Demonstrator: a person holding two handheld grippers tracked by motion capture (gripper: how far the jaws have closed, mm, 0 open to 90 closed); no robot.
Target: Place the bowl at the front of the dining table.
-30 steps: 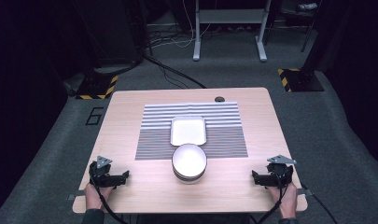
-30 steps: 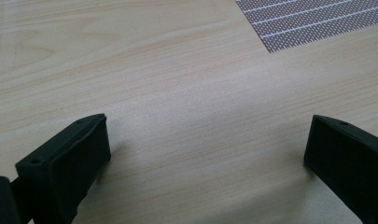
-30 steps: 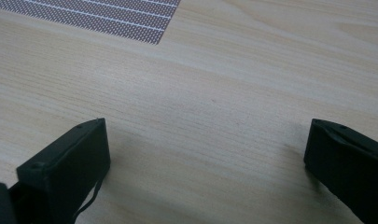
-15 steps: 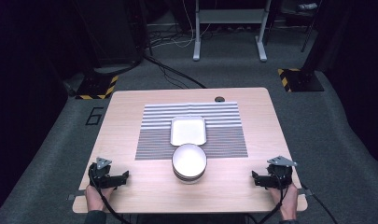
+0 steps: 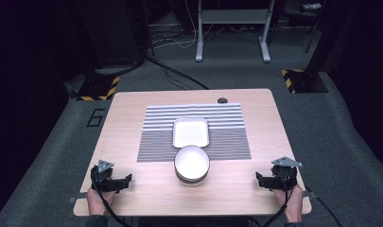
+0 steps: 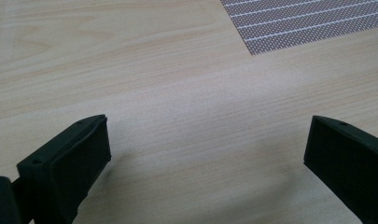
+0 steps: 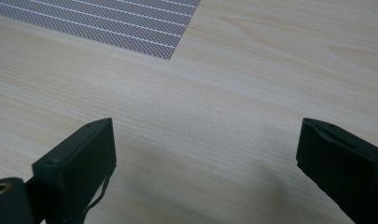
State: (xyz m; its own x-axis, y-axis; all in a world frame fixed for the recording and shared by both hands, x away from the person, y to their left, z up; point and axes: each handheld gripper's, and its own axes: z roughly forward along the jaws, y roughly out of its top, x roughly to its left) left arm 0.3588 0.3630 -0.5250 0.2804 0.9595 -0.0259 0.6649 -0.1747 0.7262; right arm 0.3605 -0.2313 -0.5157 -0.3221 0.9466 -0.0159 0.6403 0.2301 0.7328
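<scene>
A round white bowl point(image 5: 192, 164) stands at the front edge of a striped grey mat point(image 5: 194, 132), with a square white dish point(image 5: 191, 132) just behind it. My left gripper point(image 5: 125, 181) rests at the table's front left corner, jaws wide apart with bare wood between them point(image 6: 205, 154). At the front right corner my right gripper point(image 5: 259, 180) lies the same way, open over bare wood point(image 7: 205, 158). Both are well apart from the bowl. A corner of the mat shows in the left gripper view point(image 6: 308, 21) and the right gripper view point(image 7: 107, 23).
The light wooden table point(image 5: 132, 109) has a small dark cable hole point(image 5: 221, 100) near its back edge. Grey carpet surrounds it, with a metal stand point(image 5: 231, 28) and cables behind. Bare wood lies on both sides of the mat.
</scene>
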